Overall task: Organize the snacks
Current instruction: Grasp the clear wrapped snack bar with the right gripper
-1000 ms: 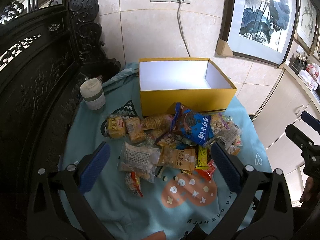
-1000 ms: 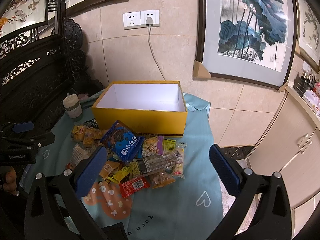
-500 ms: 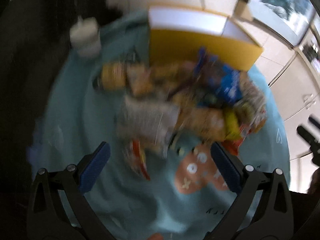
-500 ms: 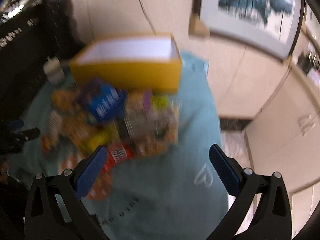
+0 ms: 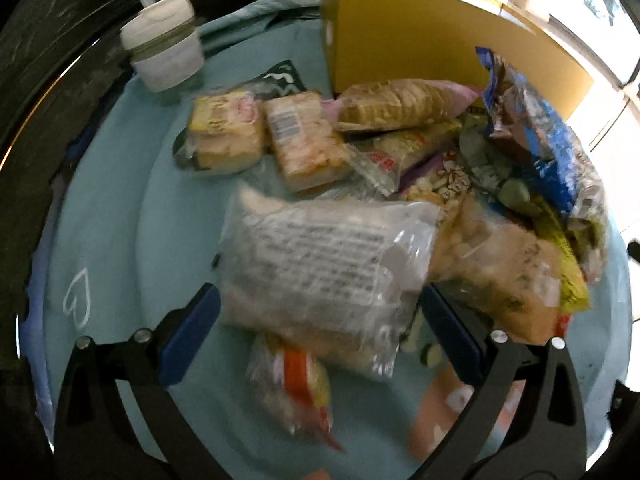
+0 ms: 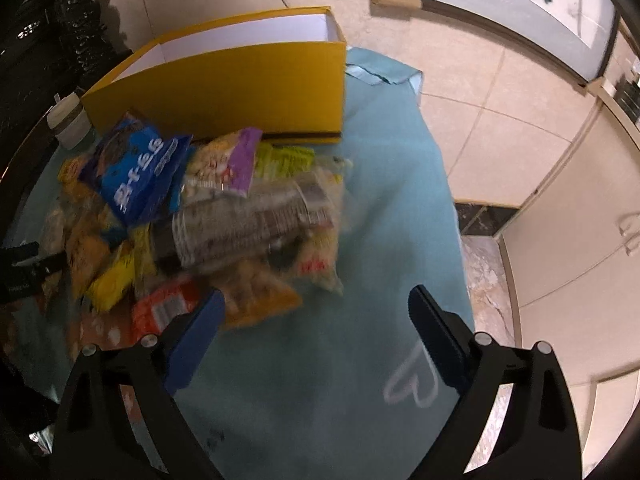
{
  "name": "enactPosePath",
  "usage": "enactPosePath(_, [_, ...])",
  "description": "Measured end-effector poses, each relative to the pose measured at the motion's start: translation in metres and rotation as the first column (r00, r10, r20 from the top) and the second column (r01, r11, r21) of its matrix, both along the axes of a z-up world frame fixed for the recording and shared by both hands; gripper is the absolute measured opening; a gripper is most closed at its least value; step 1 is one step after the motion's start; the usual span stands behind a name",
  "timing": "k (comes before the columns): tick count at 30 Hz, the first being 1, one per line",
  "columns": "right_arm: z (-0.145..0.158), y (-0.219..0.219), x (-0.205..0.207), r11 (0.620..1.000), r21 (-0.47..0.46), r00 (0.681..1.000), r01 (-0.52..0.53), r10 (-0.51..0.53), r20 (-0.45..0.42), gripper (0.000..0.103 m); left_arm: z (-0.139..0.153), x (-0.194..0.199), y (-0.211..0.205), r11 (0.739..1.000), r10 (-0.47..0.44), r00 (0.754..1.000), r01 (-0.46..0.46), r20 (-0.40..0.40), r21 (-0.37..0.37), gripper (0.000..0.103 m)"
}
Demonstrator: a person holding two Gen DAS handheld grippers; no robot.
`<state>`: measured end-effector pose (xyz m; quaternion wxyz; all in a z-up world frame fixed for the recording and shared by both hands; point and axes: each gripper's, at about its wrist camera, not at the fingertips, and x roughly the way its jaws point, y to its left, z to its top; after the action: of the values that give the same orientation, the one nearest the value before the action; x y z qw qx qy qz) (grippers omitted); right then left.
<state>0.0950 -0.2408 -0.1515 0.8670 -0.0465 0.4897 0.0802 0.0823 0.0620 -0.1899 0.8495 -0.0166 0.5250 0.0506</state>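
Snack packets [image 5: 392,184], loose heap on teal cloth [image 5: 120,240] over the desk, just in front of the yellow box [image 6: 240,88] (white inside).
Left tool [image 5: 320,328]: jaws apart, a clear printed bag [image 5: 320,256] lying between them, pads not pressing.
Right tool [image 6: 316,332]: jaws wide, closing, only cloth between.
Lidded cup [image 5: 164,54]: left of box.

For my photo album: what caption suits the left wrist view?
Open left gripper poised over a clear snack bag, yellow box behind.
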Motion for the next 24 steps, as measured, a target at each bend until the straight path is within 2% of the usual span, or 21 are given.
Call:
enactPosePath(2, [-0.002, 0.008, 0.016, 0.999, 0.032, 1.000, -0.012, 0.013, -0.008, 0.094, -0.007, 0.006, -0.001, 1.000, -0.015, 1.000, 0.015, 0.001, 0.013, 0.101])
enactPosePath(5, [-0.002, 0.028, 0.033, 0.994, 0.096, 0.998, -0.042, 0.046, -0.033, 0.094, -0.013, 0.009, -0.009, 0.996, -0.044, 0.999, 0.044, 0.004, 0.076, 0.101])
enactPosePath(7, [-0.010, 0.045, 0.043, 0.997, 0.051, 0.997, -0.060, 0.062, -0.048, 0.095, -0.018, 0.007, -0.013, 0.991, -0.063, 0.998, 0.063, 0.002, 0.121, 0.101])
enactPosePath(9, [-0.022, 0.055, 0.052, 0.998, 0.034, 0.997, -0.048, 0.050, -0.066, 0.102, -0.020, 0.005, -0.009, 0.993, -0.059, 0.997, 0.054, 0.042, 0.104, 0.101])
enactPosePath(10, [-0.028, 0.056, 0.055, 0.998, 0.048, 0.995, -0.038, 0.042, -0.086, 0.102, -0.018, 0.003, -0.008, 0.993, -0.061, 0.997, 0.056, 0.049, 0.101, 0.101])
enactPosePath(11, [-0.043, 0.061, 0.061, 0.998, 0.055, 0.983, -0.044, 0.053, -0.173, 0.100, -0.018, 0.002, -0.007, 0.993, -0.067, 0.996, 0.061, 0.058, 0.099, 0.101])
enactPosePath(12, [-0.054, 0.064, 0.062, 0.996, 0.064, 0.971, -0.057, 0.071, -0.230, 0.085, -0.018, 0.001, -0.006, 0.993, -0.073, 0.995, 0.067, 0.063, 0.094, 0.101])
enactPosePath(13, [-0.050, 0.069, 0.057, 0.996, 0.026, 0.976, -0.082, 0.085, -0.199, 0.075, -0.017, 0.001, -0.004, 0.994, -0.078, 0.995, 0.072, 0.067, 0.088, 0.099])
enactPosePath(14, [-0.046, 0.073, 0.054, 0.994, -0.009, 0.976, -0.107, 0.104, -0.190, 0.060, -0.013, -0.001, -0.001, 0.994, -0.087, 0.993, 0.081, 0.080, 0.070, 0.090])
enactPosePath(15, [-0.038, 0.068, 0.051, 0.993, 0.055, 0.974, -0.105, 0.114, -0.194, 0.047, -0.009, -0.005, 0.000, 0.995, -0.091, 0.992, 0.087, 0.092, 0.045, 0.084])
enactPosePath(17, [-0.024, 0.058, 0.047, 0.993, 0.090, 0.978, -0.079, 0.095, -0.184, 0.038, 0.000, -0.008, 0.011, 0.995, -0.085, 0.990, 0.090, 0.111, -0.043, 0.054])
enactPosePath(19, [-0.010, 0.050, 0.040, 0.992, 0.100, 0.980, -0.075, 0.092, -0.177, 0.035, 0.003, -0.009, 0.015, 0.993, -0.074, 0.990, 0.083, 0.116, -0.080, 0.043])
enactPosePath(21, [-0.005, 0.043, 0.035, 0.993, 0.095, 0.978, -0.074, 0.091, -0.187, 0.035, 0.002, -0.010, 0.017, 0.994, -0.067, 0.992, 0.075, 0.108, -0.075, 0.043])
enactPosePath(22, [-0.005, 0.041, 0.032, 0.993, 0.097, 0.976, -0.075, 0.093, -0.195, 0.035, 0.002, -0.009, 0.017, 0.995, -0.059, 0.993, 0.066, 0.101, -0.071, 0.050])
enactPosePath(23, [-0.003, 0.039, 0.032, 0.992, 0.101, 0.976, -0.073, 0.091, -0.198, 0.037, 0.002, -0.008, 0.019, 0.996, -0.036, 0.995, 0.043, 0.090, -0.077, 0.067])
enactPosePath(24, [-0.001, 0.037, 0.031, 0.992, 0.108, 0.975, -0.067, 0.088, -0.202, 0.040, 0.004, -0.009, 0.020, 0.996, -0.016, 0.995, 0.024, 0.096, -0.084, 0.075])
